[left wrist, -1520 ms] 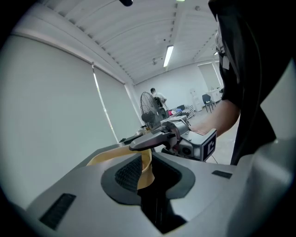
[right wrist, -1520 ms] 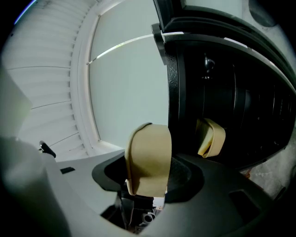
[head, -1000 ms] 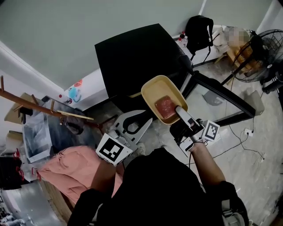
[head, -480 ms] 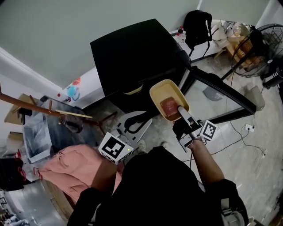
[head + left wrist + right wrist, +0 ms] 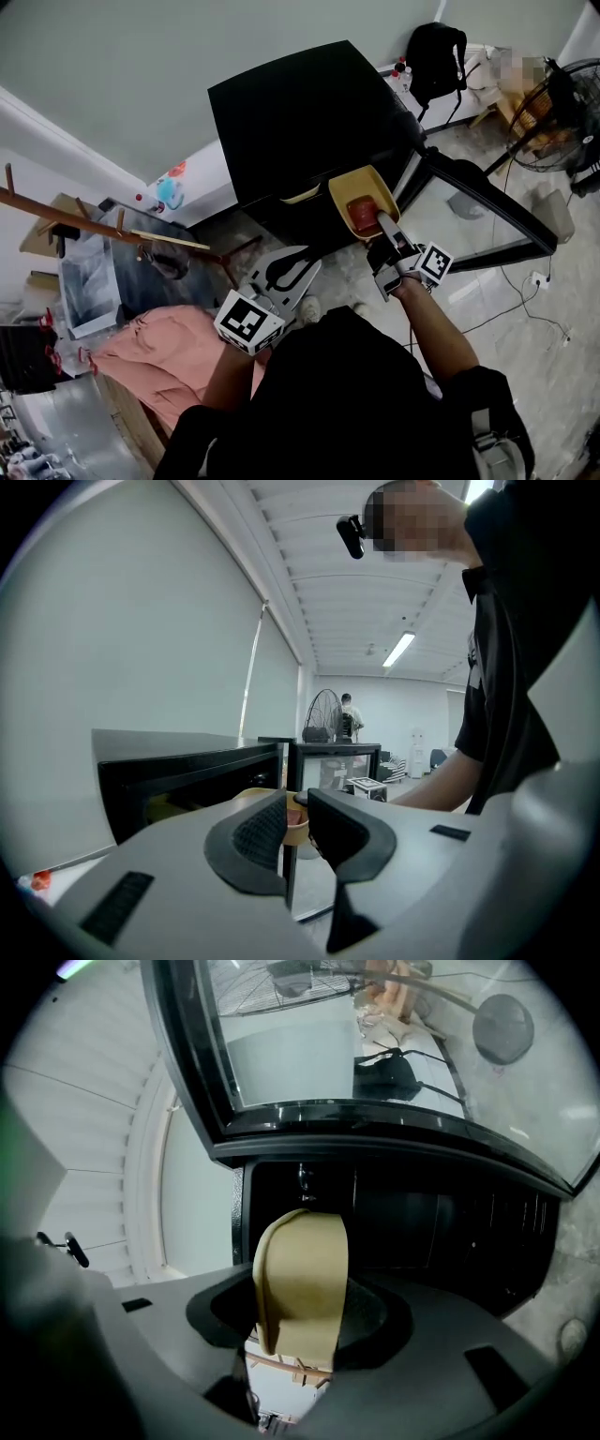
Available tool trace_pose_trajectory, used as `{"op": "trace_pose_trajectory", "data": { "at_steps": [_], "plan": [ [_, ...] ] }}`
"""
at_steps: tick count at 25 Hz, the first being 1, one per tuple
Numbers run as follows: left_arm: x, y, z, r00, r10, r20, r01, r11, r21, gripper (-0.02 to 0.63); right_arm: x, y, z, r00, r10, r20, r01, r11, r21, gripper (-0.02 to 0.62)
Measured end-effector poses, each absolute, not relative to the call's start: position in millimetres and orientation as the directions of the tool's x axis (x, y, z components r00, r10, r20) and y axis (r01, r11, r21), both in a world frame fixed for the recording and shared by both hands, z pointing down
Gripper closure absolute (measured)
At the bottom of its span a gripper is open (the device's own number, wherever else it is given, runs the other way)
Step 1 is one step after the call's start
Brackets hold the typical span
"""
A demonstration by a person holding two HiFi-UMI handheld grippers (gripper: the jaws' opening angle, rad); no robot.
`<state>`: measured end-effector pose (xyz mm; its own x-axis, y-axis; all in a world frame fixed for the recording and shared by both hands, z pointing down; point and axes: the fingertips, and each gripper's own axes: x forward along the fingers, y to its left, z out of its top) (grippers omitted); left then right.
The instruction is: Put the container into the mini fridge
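The black mini fridge stands against the wall, its glass door swung open to the right. A yellow container with something red in it hangs at the fridge's opening. My right gripper is shut on its near rim. In the right gripper view the yellow rim is clamped between the jaws of that gripper, facing the dark fridge interior. My left gripper hangs lower left, short of the fridge. Its jaws stand almost together around nothing, and a sliver of the container shows past them.
A standing fan and a black backpack are at the back right. A power strip with cables lies on the floor right of the door. A wooden rack and a pink cloth are at the left.
My right gripper has carried the container away from me, up to the fridge's opening. The left gripper has stayed low at the left, still closed.
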<state>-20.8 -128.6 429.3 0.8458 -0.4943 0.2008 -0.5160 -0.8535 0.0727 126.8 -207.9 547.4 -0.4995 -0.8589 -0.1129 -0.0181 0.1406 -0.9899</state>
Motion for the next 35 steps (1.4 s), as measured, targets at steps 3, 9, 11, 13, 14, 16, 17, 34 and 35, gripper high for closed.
{"op": "trace_pose_trajectory", "data": {
  "at_steps": [3,9,11,13,14,16,17,34,35],
  "plan": [
    [-25.9,-132.8,432.0,0.831,-0.514,0.212,-0.538,-0.84,0.07,0.523,126.7,-222.3,555.5,-0.491,-0.865,-0.101,-0.017,0.126,-0.992,0.377],
    [-33.5,-143.1,432.7,0.806,-0.549,0.223,-0.576,-0.814,0.077,0.523,124.3,-251.0,564.5,-0.488,-0.868,-0.091,-0.007,0.108,-0.994,0.377],
    [-38.1,-145.9,434.1,0.797,-0.559,0.227,-0.587,-0.806,0.078,0.523,120.1,-260.2,567.8,-0.489,-0.868,-0.09,-0.001,0.103,-0.995,0.377],
    [-41.7,-148.5,435.4,0.789,-0.569,0.233,-0.598,-0.798,0.078,0.523,116.6,-269.5,569.9,-0.487,-0.869,-0.089,0.007,0.098,-0.995,0.377],
    [-42.5,-149.5,435.9,0.785,-0.573,0.236,-0.603,-0.794,0.078,0.523,115.7,-273.9,569.9,-0.486,-0.869,-0.089,0.012,0.095,-0.995,0.377],
    [-43.0,-150.6,437.7,0.779,-0.577,0.245,-0.609,-0.789,0.077,0.523,115.3,-281.4,569.3,-0.486,-0.869,-0.089,0.019,0.092,-0.996,0.377],
    [-43.5,-150.6,439.2,0.776,-0.579,0.25,-0.612,-0.788,0.076,0.523,115.4,-284.5,569.6,-0.487,-0.869,-0.089,0.017,0.092,-0.996,0.377],
    [-44.1,-142.9,446.0,0.767,-0.586,0.263,-0.624,-0.775,0.094,0.523,100.3,-302.3,566.0,-0.548,-0.831,-0.094,-0.013,0.12,-0.993,0.303],
    [-44.0,-142.0,445.6,0.768,-0.585,0.26,-0.623,-0.776,0.096,0.523,99.2,-300.9,564.9,-0.555,-0.826,-0.094,-0.019,0.126,-0.992,0.298]
  ]
}}
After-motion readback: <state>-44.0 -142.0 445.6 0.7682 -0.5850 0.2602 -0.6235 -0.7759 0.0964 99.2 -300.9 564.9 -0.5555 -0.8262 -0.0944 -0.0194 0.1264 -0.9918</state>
